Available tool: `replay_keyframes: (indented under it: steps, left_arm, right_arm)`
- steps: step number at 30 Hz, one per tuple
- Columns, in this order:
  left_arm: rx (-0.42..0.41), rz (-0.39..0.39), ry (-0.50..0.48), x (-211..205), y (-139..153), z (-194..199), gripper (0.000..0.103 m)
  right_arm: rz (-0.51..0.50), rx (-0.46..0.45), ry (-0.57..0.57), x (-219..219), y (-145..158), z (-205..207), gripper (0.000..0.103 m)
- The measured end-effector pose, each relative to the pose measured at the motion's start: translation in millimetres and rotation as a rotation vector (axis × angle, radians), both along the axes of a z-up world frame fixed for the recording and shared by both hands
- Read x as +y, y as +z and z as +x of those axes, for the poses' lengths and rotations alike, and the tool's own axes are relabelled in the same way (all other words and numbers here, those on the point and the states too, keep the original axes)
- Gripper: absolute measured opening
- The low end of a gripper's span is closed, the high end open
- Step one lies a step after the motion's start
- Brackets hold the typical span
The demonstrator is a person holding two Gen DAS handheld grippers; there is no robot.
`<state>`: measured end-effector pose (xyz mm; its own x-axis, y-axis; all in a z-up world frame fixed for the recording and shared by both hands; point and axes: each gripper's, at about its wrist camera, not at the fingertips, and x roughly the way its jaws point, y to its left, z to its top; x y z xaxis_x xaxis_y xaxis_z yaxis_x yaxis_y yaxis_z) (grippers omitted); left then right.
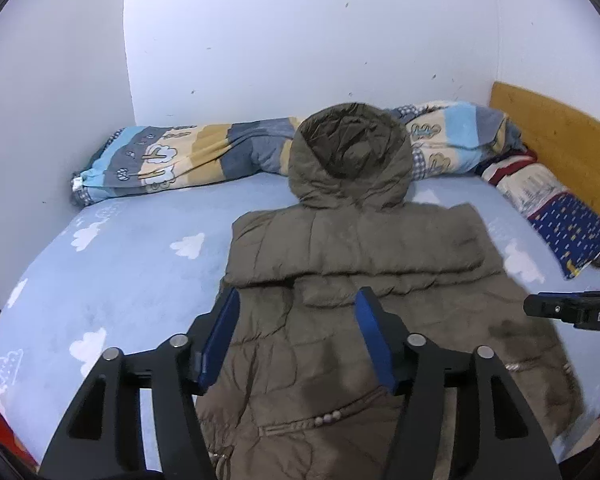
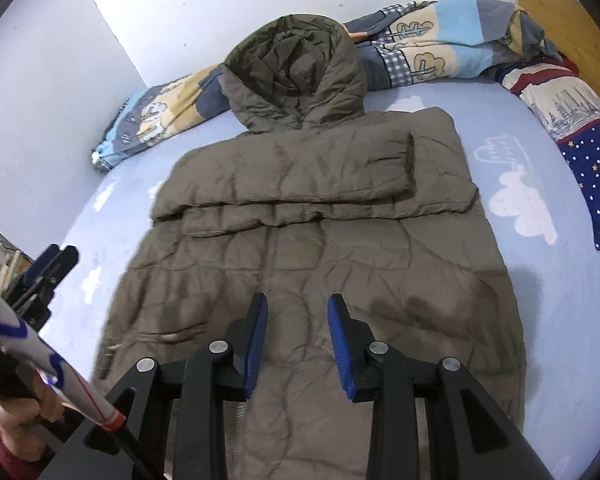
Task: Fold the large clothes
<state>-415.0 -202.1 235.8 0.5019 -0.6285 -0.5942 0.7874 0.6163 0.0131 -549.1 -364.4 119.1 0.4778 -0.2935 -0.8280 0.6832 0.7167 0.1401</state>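
Both grippers, left gripper (image 1: 296, 312) and right gripper (image 2: 298, 316), hover with fingers parted and nothing held. At 12 o'clock lies the coat (image 2: 300, 208) on the bed (image 1: 120, 248), sleeves (image 2: 292, 176) crossed, probably ready for hem-folding.

- a light blue bedsheet with white cloud prints (image 1: 120, 264)
- a rumpled striped blue-and-yellow quilt (image 1: 188, 156) along the white wall (image 1: 280, 40)
- a navy starred pillow (image 2: 592, 148) beside the wooden headboard (image 1: 552, 132)

Home bedroom: bed (image 1: 112, 256), quilt (image 1: 188, 160), headboard (image 1: 556, 136).
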Motion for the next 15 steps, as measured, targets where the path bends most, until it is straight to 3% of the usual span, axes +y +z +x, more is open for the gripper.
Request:
replay_keyframes:
  steps: [5,8,12,15]
  left_arm:
    - [0.044,-0.042,0.002,-21,14,32,0.069]
    - [0.07,-0.032,0.029,-35,-10,53,0.072]
    - [0.15,0.006,0.005,-47,-46,73,0.072]
    - [0.1,0.001,-0.011,-50,-49,82,0.072]
  right_arm:
    - [-0.046,-0.047,0.012,-4,63,20,0.036]
    - [-0.087,-0.076,0.015,-15,104,46,0.051]
    - [-0.136,-0.073,0.026,-48,137,97,0.051]
    - [-0.168,-0.063,0.03,-89,142,138,0.051]
